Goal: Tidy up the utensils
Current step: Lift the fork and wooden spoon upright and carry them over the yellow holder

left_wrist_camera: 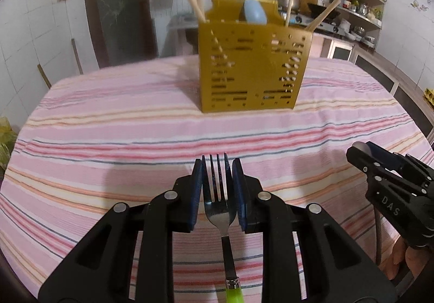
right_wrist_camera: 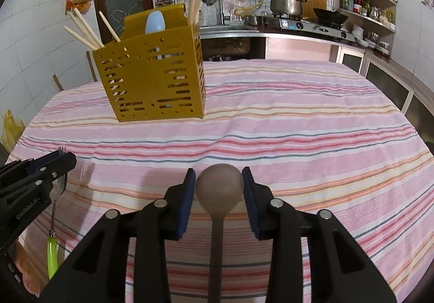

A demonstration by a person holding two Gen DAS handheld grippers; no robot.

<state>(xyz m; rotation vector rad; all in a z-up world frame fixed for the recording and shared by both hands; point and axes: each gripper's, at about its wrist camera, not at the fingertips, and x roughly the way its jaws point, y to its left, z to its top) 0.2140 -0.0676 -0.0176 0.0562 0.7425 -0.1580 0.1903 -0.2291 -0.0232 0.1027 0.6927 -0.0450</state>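
A mustard-yellow perforated utensil caddy [left_wrist_camera: 249,69] stands upright on the striped table, far centre in the left wrist view and far left in the right wrist view [right_wrist_camera: 154,83]. It holds wooden chopsticks [right_wrist_camera: 84,30] and a light-blue spoon [right_wrist_camera: 155,22]. My left gripper [left_wrist_camera: 217,167] is shut on a steel fork [left_wrist_camera: 218,202] with a green handle, tines forward, above the cloth. My right gripper [right_wrist_camera: 219,175] is shut on a brown wooden spoon [right_wrist_camera: 219,186], bowl forward. Each gripper shows in the other's view: the right [left_wrist_camera: 360,152], the left [right_wrist_camera: 65,157].
The table wears a pink striped cloth [right_wrist_camera: 298,126]. Behind it runs a kitchen counter with a stove and pot [right_wrist_camera: 287,4], a wok, shelves at the right and hanging utensils. A dark door [left_wrist_camera: 116,4] and tiled wall are at the left.
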